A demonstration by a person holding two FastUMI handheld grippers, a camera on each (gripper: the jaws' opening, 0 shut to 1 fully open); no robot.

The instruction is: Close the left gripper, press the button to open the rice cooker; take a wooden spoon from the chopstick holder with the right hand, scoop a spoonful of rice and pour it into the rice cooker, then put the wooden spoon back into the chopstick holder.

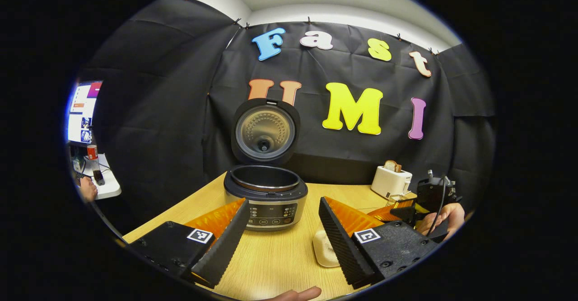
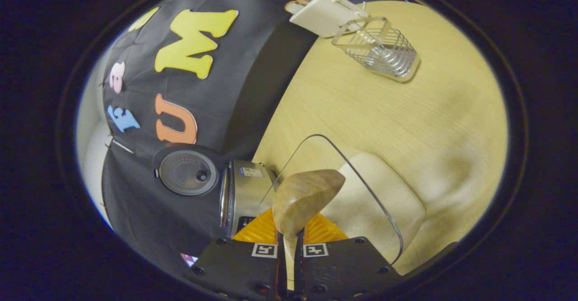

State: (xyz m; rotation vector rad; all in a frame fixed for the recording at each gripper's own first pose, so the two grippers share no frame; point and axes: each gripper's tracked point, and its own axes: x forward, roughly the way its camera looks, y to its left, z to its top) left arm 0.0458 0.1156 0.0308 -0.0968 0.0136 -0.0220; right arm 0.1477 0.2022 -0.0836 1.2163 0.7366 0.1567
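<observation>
Wood-grain counter [image 1: 275,256] carries the rice cooker [image 1: 265,197] in the left gripper view; its lid [image 1: 265,131] stands upright and the inner pot looks bare, though I cannot see its bottom. My left tool [image 1: 282,228] is spread wide, holding nothing, with the cooker's front panel between its fingers. A pale container [image 1: 323,249] lies just beside the tool's right-hand finger; I cannot make out its contents here. A toaster [image 1: 390,181] with a slice of bread in its slot stands near the back wall. My right tool [image 1: 408,213] shows at the counter's right side.

Right gripper view: my right tool [image 2: 289,251] is clamped narrow on the wooden spoon [image 2: 305,199] handle. The spoon bowl hangs over a clear container of rice [image 2: 379,201], beside the cooker. The wire chopstick holder [image 2: 379,50] stands well apart, touching the toaster, with bare counter between it and the rice.
</observation>
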